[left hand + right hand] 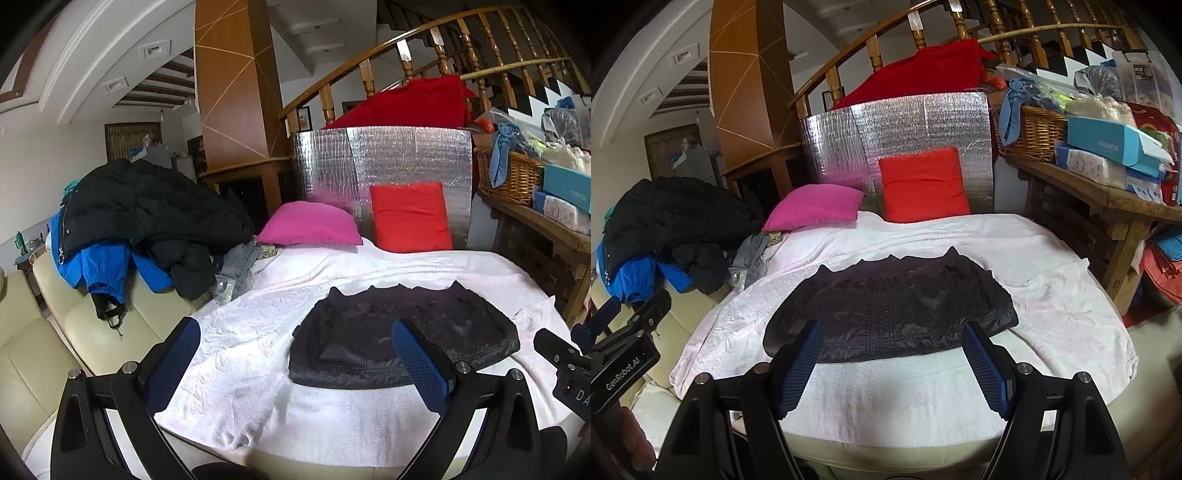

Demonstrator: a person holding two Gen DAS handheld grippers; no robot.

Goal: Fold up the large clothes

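A dark, shiny garment (402, 332) lies folded into a flat rectangle on the white towel (258, 332) that covers the sofa. My left gripper (295, 328) stands open above the towel, just left of the garment's near edge, with nothing between its blue pads. In the right wrist view the same dark garment (890, 310) lies straight ahead, and my right gripper (892, 332) hangs open over its near edge, holding nothing. Each gripper shows at the edge of the other's view.
A heap of black and blue jackets (140, 221) lies on the cream sofa (92, 332) at the left. A pink cushion (310, 225) and a red cushion (410, 218) lean by a silver foil panel (380, 162). A wooden bench (1108, 199) with a wicker basket (1030, 133) and boxes stands at the right.
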